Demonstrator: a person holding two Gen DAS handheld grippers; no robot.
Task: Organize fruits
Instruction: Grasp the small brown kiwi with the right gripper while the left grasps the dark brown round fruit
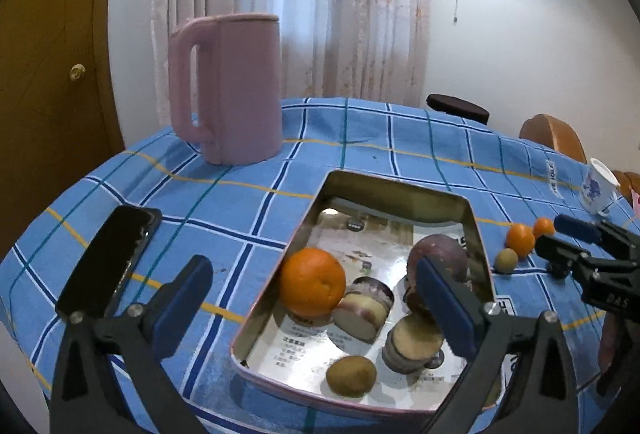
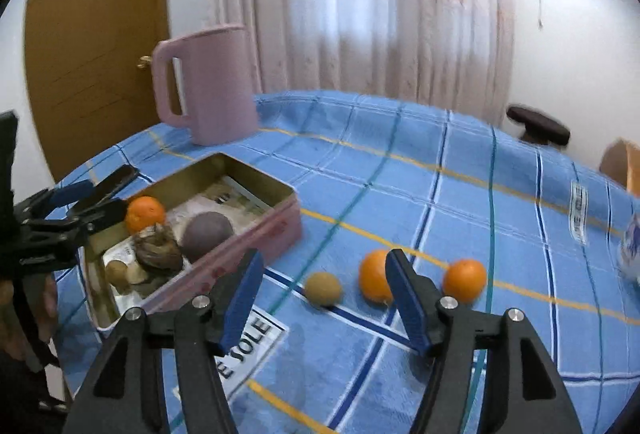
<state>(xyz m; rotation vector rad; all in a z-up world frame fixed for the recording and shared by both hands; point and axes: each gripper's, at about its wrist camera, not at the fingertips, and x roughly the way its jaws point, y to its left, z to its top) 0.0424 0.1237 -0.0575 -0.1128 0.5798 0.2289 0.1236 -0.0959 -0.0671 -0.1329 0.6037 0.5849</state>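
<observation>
A pink metal tin [image 1: 400,189] [image 2: 256,246] sits on the blue checked tablecloth. In it lie an orange [image 1: 313,282] [image 2: 145,213], a purple round fruit [image 1: 438,254] [image 2: 208,234], cut purple sweet-potato pieces [image 1: 366,308] and a brown kiwi [image 1: 351,376]. My left gripper [image 1: 316,314] is open and empty above the tin's near end. On the cloth right of the tin lie a small brown fruit [image 2: 323,288] [image 1: 506,260] and two small oranges [image 2: 374,282] [image 2: 465,280]. My right gripper [image 2: 324,298] is open, close above the brown fruit and the nearer orange.
A pink jug [image 1: 228,89] [image 2: 208,81] stands at the back left. A black phone [image 1: 108,262] lies left of the tin. A white patterned cup [image 1: 600,189] stands at the right edge. A dark stool [image 2: 538,123] and a wooden chair [image 1: 554,133] are behind the table.
</observation>
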